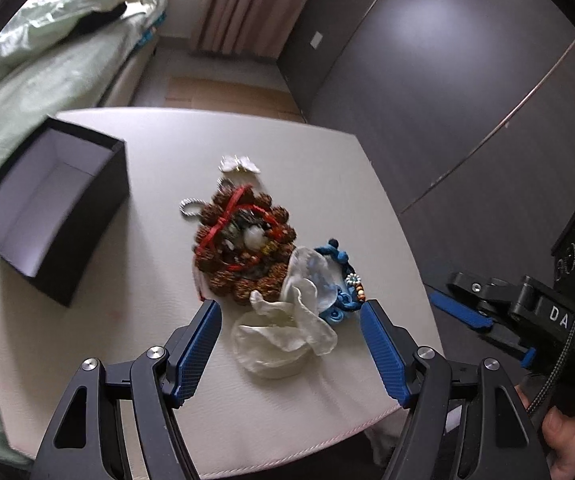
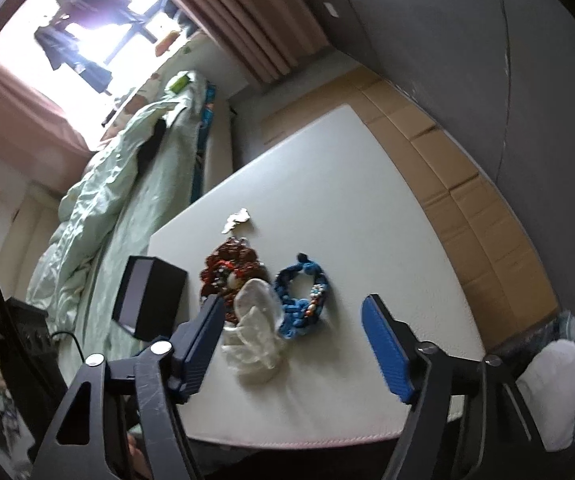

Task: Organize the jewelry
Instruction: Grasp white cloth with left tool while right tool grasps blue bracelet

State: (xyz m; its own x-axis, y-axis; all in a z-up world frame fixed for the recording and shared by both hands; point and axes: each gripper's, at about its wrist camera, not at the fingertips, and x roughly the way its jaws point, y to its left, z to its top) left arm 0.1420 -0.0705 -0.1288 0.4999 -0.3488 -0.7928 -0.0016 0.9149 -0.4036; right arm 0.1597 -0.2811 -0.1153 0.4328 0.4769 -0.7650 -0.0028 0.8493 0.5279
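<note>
A heap of jewelry lies mid-table: a brown beaded bracelet with red cord (image 1: pixel 243 244) (image 2: pixel 229 270), a blue braided necklace with small beads (image 1: pixel 343 284) (image 2: pixel 301 300), a translucent white pouch (image 1: pixel 287 328) (image 2: pixel 255 332) across both, and a small white-and-gold piece (image 1: pixel 239 165) (image 2: pixel 237 217) behind. An open black box with a pale lining (image 1: pixel 47 208) (image 2: pixel 149 298) stands to the left. My left gripper (image 1: pixel 291 340) hovers open over the pouch, nothing between its blue pads. My right gripper (image 2: pixel 293 344) is open too, above the table just in front of the heap; it also shows at the right table edge (image 1: pixel 483 316).
The jewelry rests on a white table (image 1: pixel 107 360) (image 2: pixel 347 208). A bed with a green quilt (image 1: pixel 47 68) (image 2: pixel 127 184) runs along its left side. Dark cabinet doors (image 1: pixel 467 80) stand to the right, and flattened cardboard (image 2: pixel 447 184) lies on the floor beyond.
</note>
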